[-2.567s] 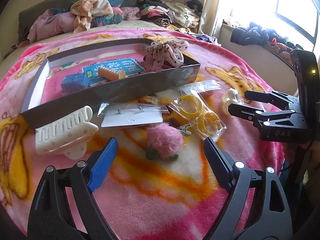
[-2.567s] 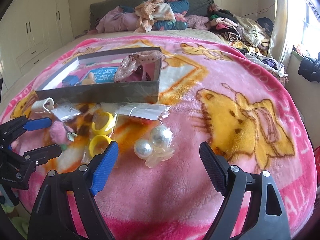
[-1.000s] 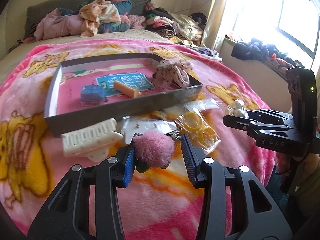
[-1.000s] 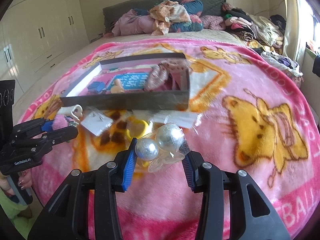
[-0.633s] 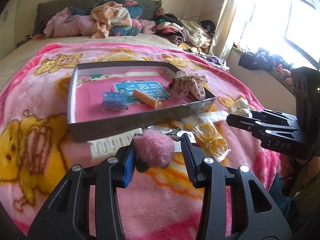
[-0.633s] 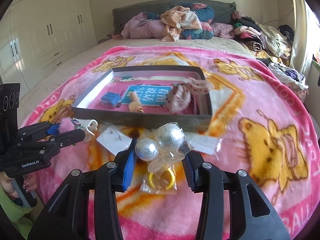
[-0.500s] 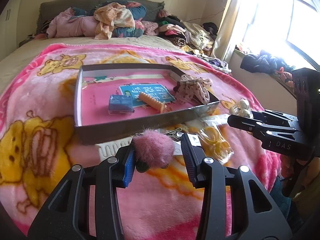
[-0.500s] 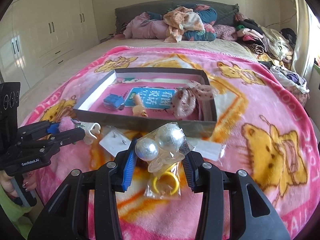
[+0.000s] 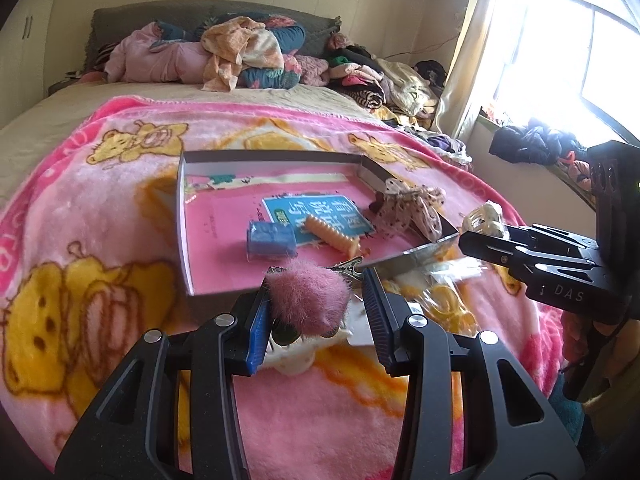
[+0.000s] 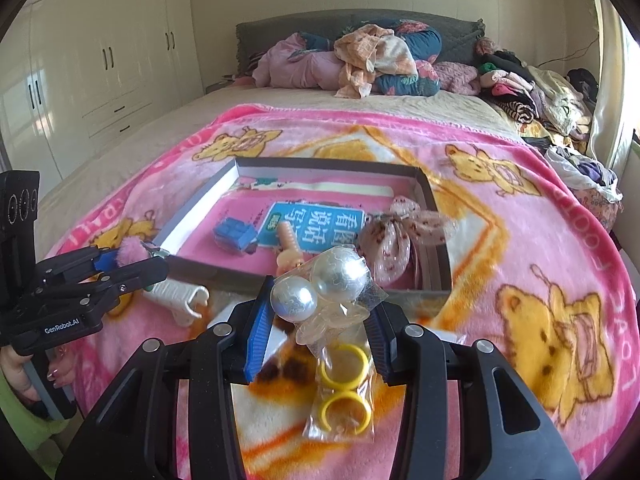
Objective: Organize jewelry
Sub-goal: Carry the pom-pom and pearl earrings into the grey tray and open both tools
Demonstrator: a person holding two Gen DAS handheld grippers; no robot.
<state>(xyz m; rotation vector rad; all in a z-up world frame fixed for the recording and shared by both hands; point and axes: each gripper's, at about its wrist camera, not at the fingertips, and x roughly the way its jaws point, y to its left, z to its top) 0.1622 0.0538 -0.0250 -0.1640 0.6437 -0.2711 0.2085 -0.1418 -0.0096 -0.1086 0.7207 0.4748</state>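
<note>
My left gripper (image 9: pixel 314 306) is shut on a fluffy pink pom-pom hair clip (image 9: pixel 306 298), held above the near wall of the shallow grey box (image 9: pixel 182 216). My right gripper (image 10: pixel 316 316) is shut on a clear bag of two silver pearl balls (image 10: pixel 320 284), lifted just in front of the grey box (image 10: pixel 198 210). Inside the box lie a blue block (image 9: pixel 270 240), an orange comb-like clip (image 9: pixel 332 236), a teal card (image 10: pixel 316 224) and a spotted fabric bow (image 10: pixel 394 236). Each gripper shows in the other's view, the left gripper (image 10: pixel 120 266) and the right gripper (image 9: pixel 486 236).
On the pink bear blanket (image 10: pixel 520 240) lie a white claw clip (image 10: pixel 178 296) and a bag of yellow rings (image 10: pixel 344 388). Clothes are piled at the headboard (image 10: pixel 360 60). A wardrobe (image 10: pixel 100 60) stands left; a window (image 9: pixel 580 60) is on the right.
Both grippers, which stood open over their items, have shut on the pom-pom clip and the pearl bag. Since then they have lifted them and moved forward toward the box.
</note>
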